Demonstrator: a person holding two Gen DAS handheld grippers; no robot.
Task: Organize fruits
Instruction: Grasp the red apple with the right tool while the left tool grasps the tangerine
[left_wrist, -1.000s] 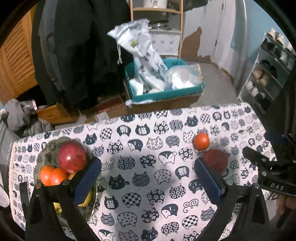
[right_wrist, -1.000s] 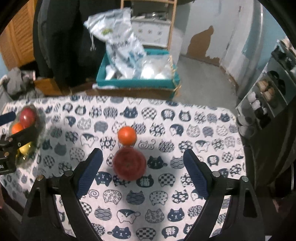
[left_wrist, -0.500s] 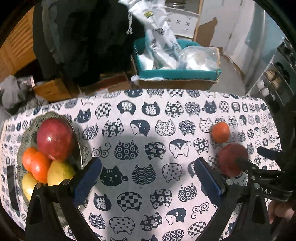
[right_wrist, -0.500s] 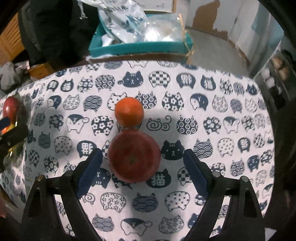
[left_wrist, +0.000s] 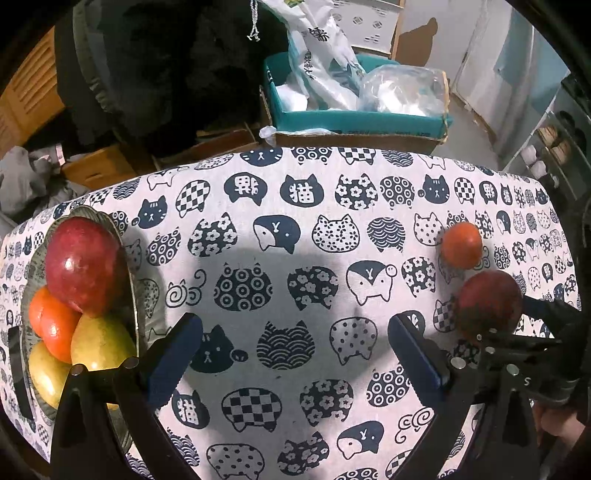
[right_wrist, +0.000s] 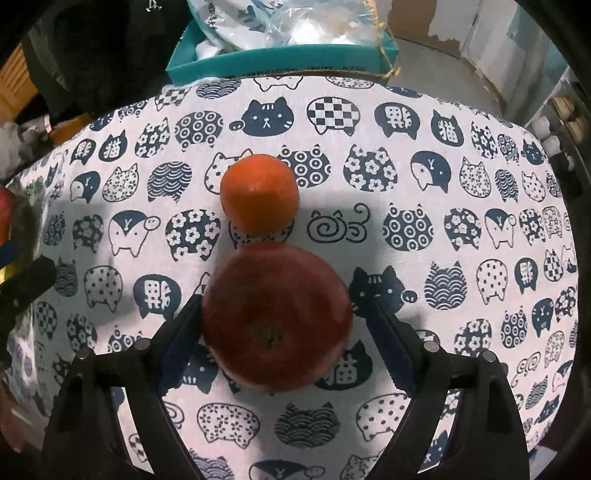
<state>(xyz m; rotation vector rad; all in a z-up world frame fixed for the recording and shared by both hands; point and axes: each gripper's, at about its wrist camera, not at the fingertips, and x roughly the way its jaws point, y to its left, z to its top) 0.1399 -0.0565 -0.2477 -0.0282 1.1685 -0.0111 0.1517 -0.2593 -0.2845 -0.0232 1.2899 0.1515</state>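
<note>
A red apple (right_wrist: 276, 318) lies on the cat-print tablecloth between the two blue pads of my right gripper (right_wrist: 284, 325); the left pad touches it and a small gap shows at the right pad. An orange (right_wrist: 259, 194) sits just beyond it. In the left wrist view the same apple (left_wrist: 488, 305) and orange (left_wrist: 461, 245) lie at the right. A grey bowl (left_wrist: 110, 225) at the left holds a red apple (left_wrist: 83, 264), an orange (left_wrist: 51, 325) and two yellow-green fruits (left_wrist: 101, 341). My left gripper (left_wrist: 295, 354) is open and empty over the cloth.
The table's far edge drops to a teal box (left_wrist: 354, 122) with plastic bags, cardboard boxes and dark hanging clothes. A shoe rack (left_wrist: 554, 147) stands at the right. My right gripper's body (left_wrist: 524, 354) shows at the left wrist view's right edge.
My right gripper has moved forward and down so the apple now sits between its pads, and the jaws have narrowed around it. My left gripper has come lower and closer to the cloth.
</note>
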